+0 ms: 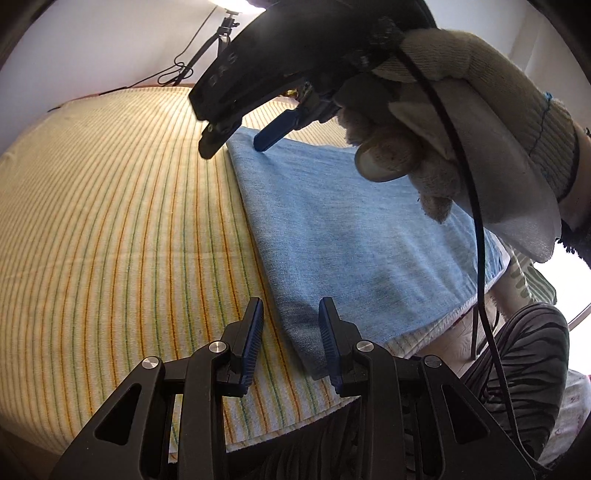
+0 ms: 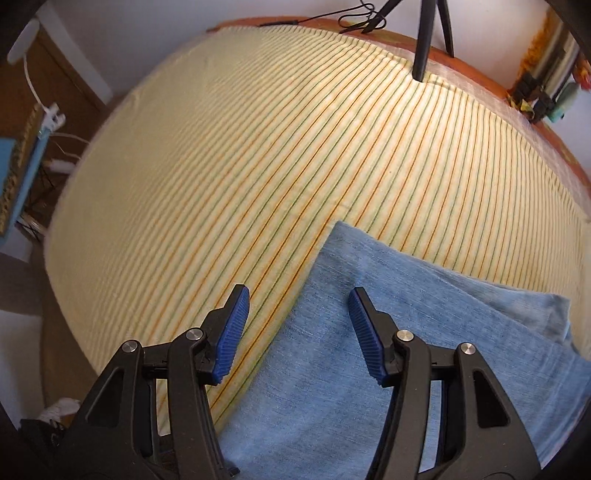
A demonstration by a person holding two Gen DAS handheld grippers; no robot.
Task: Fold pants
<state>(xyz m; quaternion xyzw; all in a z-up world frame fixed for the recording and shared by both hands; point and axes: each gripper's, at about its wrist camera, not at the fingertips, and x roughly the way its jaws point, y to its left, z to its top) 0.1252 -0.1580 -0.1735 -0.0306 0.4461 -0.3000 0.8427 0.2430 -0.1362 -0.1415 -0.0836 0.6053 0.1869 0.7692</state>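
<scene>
Left gripper [image 1: 290, 312]: fingers apart, empty, straddling the near corner of the pants [image 1: 343, 236]. Pants: folded denim on striped bed [image 1: 122, 221], long axis running away. Right gripper [image 2: 297, 308]: fingers apart, empty, over the far corner.

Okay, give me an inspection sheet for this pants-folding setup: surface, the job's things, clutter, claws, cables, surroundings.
Surface: striped cloth covers the bed, lying flat.
Job's things: light blue pants folded flat, layered edges showing at one end.
Clutter: nothing seen on the cloth.
Claws: left claw open, straddling the near edge of the pants, nothing gripped; right claw open above the far corner of the pants, held by a gloved hand.
Cables: black cable hangs from the right claw; another cable lies by the far wall.
Surroundings: tripod at the far edge, white wall behind.
</scene>
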